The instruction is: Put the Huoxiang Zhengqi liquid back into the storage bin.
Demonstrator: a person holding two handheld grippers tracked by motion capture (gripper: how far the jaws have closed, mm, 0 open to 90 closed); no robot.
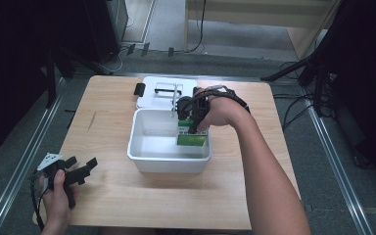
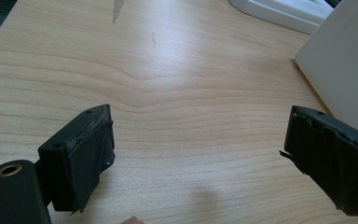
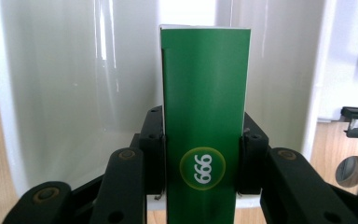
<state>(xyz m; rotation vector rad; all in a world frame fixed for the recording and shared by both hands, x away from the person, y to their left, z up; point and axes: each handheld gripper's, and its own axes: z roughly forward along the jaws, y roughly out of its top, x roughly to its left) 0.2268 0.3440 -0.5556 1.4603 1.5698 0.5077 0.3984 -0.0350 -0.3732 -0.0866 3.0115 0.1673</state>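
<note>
Right gripper (image 3: 202,163), green box (image 3: 205,93), "999" label

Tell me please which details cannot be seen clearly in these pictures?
- Green box: its lower end is cut off by the bottom edge of the right gripper view; in the high view the right gripper covers part of it.
- White bin: the near wall hides part of the floor.
- Small black object: too small to identify.

The right tool (image 1: 194,128) points down with jaws clamped, while the left tool (image 1: 85,166) rests gaping.
</note>
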